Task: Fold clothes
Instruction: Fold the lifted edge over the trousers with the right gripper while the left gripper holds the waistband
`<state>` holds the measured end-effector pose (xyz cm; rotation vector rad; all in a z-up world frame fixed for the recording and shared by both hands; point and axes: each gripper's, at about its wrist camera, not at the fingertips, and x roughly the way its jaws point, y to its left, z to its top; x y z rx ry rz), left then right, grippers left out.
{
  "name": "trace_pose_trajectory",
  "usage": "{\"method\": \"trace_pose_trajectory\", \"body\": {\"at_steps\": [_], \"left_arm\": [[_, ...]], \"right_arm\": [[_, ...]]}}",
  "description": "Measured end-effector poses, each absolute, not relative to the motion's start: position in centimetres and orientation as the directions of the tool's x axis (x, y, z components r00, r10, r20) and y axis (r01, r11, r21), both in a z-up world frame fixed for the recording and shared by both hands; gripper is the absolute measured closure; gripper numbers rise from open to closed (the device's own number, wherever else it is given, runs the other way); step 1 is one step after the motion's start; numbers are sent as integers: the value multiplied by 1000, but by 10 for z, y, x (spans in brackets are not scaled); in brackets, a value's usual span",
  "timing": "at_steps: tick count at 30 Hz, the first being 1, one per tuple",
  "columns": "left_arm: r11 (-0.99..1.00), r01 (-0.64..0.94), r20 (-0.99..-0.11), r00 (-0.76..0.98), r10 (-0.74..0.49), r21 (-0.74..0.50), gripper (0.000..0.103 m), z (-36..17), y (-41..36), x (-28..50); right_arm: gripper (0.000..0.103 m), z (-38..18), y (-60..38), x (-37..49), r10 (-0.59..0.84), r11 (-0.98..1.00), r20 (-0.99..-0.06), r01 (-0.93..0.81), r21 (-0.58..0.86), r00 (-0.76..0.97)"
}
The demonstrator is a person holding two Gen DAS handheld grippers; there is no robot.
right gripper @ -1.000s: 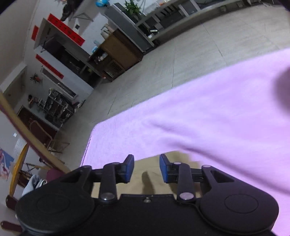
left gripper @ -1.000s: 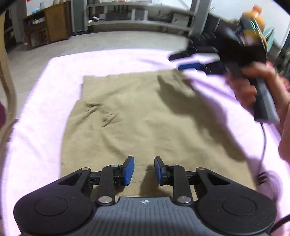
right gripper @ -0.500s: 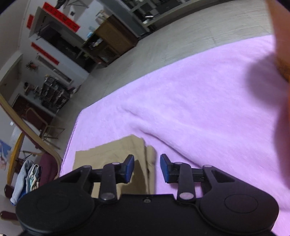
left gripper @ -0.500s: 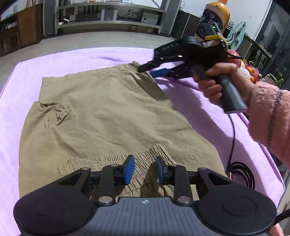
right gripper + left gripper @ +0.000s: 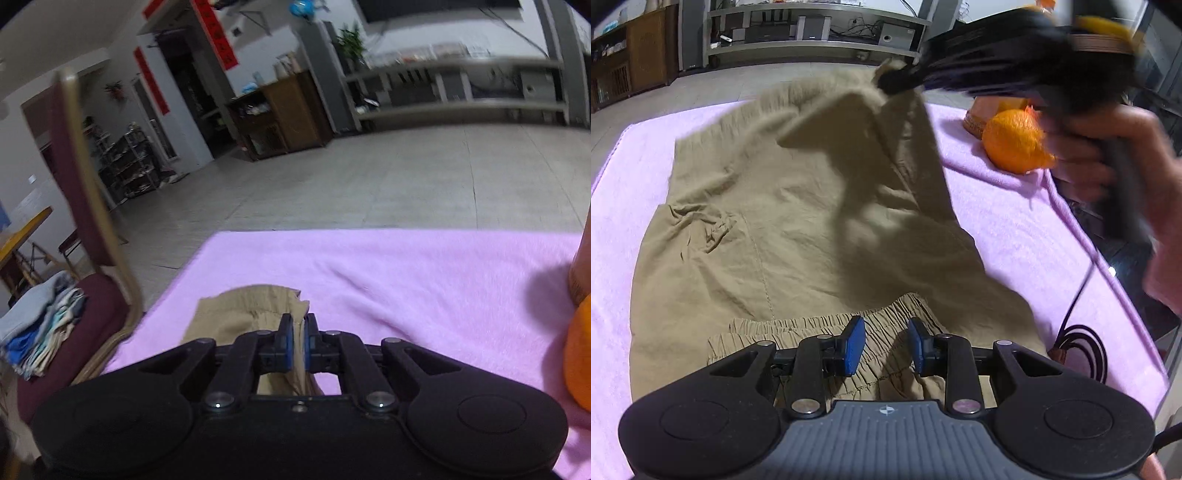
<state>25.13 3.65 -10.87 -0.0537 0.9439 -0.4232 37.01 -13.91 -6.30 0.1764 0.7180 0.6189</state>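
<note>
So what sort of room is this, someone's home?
Probably a home living or dining room: a long media shelf with electronics, a wooden cabinet, and a padded chair stacked with folded clothes beside the pink-covered table.

My left wrist view looks steeply down over the khaki shorts (image 5: 798,229); my right looks shallower, toward the room. Both share the shorts and pink blanket (image 5: 406,280).

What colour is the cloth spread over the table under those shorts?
The fleecy table cover is a light pink-purple, plain with no pattern. The left wrist view shows it best.
</note>
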Motion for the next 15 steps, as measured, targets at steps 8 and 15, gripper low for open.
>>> {"method": "trace_pose_trajectory", "body": {"at_steps": [8, 15], "left_arm": [[912, 263, -693, 593, -409, -313, 70, -60, 64, 147], [918, 196, -696, 604, -389, -344, 68, -53, 107, 47]], "right_arm": [[98, -1, -139, 246, 573, 784, -539, -604, 143, 617], [98, -30, -141, 142, 496, 755, -616, -654, -42, 612]]}}
